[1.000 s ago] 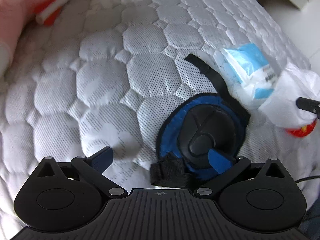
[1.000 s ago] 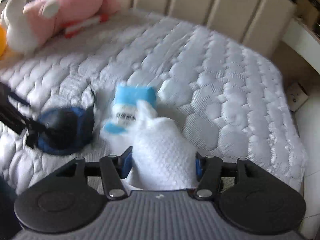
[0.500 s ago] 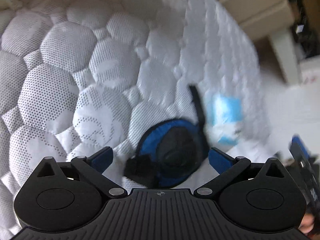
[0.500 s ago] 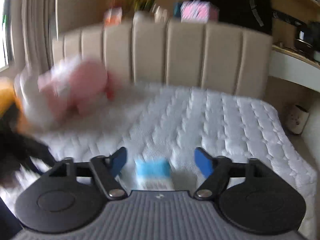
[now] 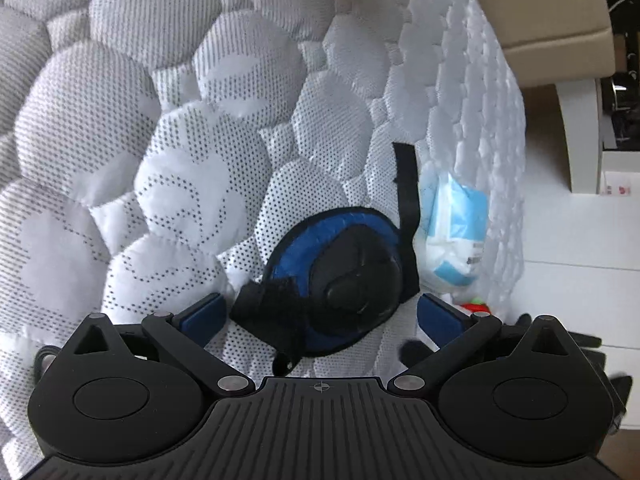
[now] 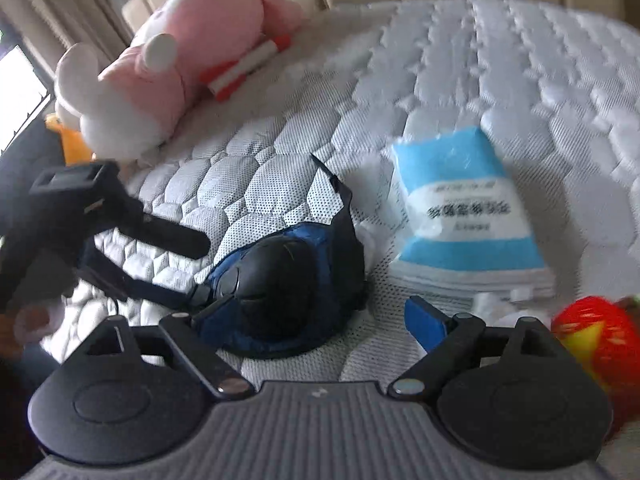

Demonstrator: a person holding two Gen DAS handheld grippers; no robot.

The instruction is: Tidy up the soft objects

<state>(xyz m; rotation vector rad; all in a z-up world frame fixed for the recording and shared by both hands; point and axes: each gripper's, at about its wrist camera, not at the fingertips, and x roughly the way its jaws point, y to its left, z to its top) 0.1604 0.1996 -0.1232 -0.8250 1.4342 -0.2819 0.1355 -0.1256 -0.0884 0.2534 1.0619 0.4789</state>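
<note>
Knee pad [image 5: 344, 276]: domed black shell, blue fabric rim.

Dark print on my blue and white packet [image 6: 468, 216], too blurry for me to read.

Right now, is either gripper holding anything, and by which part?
Nothing is held. The left gripper is open, fingers either side of the blue and black pad without closing on it. The right gripper is open and empty.
</note>
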